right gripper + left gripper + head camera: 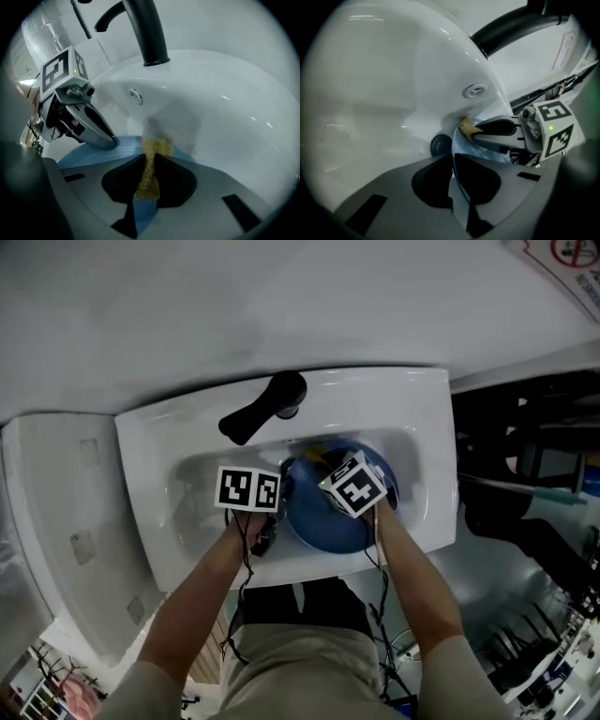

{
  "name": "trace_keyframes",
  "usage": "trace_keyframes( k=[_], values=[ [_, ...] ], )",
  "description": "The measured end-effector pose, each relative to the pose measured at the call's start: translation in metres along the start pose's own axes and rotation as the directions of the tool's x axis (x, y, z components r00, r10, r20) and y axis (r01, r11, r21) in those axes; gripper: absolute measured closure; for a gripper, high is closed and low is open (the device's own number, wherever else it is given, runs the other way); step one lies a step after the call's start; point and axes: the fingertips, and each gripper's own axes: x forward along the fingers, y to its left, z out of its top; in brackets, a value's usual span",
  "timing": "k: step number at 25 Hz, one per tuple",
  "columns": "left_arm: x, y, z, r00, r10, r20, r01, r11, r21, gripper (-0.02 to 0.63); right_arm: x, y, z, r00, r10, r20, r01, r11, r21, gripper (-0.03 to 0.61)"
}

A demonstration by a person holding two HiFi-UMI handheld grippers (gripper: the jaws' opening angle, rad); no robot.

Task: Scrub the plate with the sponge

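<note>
A blue plate (pixel 328 517) stands tilted in the white sink basin (pixel 187 484). My left gripper (pixel 281 491) is at its left rim. In the left gripper view its jaws (pixel 452 157) are shut on the thin edge of the plate (pixel 485 151). My right gripper (pixel 326 467) is over the plate's far part and is shut on a yellow sponge (pixel 151 164) with a blue backing. The sponge (pixel 466 128) presses on the plate's face near its upper rim. The right gripper view shows the plate (pixel 93 154) with my left gripper (pixel 105 138) on its edge.
A black faucet (pixel 267 407) rises at the back of the sink and arches over the basin (pixel 145 33). The drain (pixel 439 146) lies just left of the plate, and an overflow hole (pixel 136 97) sits on the back wall. Dark racks (pixel 534 474) stand to the right.
</note>
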Motion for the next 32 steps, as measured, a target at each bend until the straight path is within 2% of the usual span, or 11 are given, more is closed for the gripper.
trace_keyframes(
  k=[6,10,13,16,19,22,27,32],
  values=[
    [-0.003,0.001,0.006,0.999,0.013,0.04,-0.012,1.0,-0.02,0.594,-0.009,-0.026,-0.017,0.995,-0.067,-0.068,0.066,0.998,-0.006,0.508],
    [-0.005,0.001,0.008,0.997,0.035,0.068,-0.034,0.999,-0.023,0.595,-0.028,-0.044,-0.044,0.972,-0.142,-0.188,0.134,0.989,-0.056,0.509],
    [-0.007,0.002,0.011,0.995,0.051,0.088,-0.05,0.999,-0.021,0.595,-0.042,-0.046,-0.063,0.951,-0.148,-0.27,0.13,0.988,-0.084,0.511],
    [-0.009,0.001,0.015,0.991,0.068,0.112,-0.066,0.998,-0.021,0.595,-0.056,-0.04,-0.079,0.929,-0.126,-0.349,0.091,0.989,-0.114,0.511],
    [-0.01,0.001,0.016,0.989,0.072,0.13,-0.069,0.997,-0.029,0.595,-0.077,-0.021,-0.096,0.906,-0.064,-0.419,0.014,0.993,-0.12,0.511],
    [-0.01,0.001,0.016,0.988,0.072,0.137,-0.068,0.997,-0.036,0.595,-0.1,0.017,-0.11,0.887,0.075,-0.456,-0.12,0.99,-0.07,0.511],
    [-0.01,0.002,0.015,0.989,0.064,0.137,-0.057,0.997,-0.054,0.594,-0.113,0.089,-0.094,0.887,0.291,-0.359,-0.346,0.933,-0.101,0.511],
    [-0.009,0.003,0.011,0.99,0.064,0.124,-0.056,0.996,-0.07,0.594,-0.087,0.135,-0.07,0.861,0.428,-0.274,-0.47,0.876,-0.106,0.511]
  ],
)
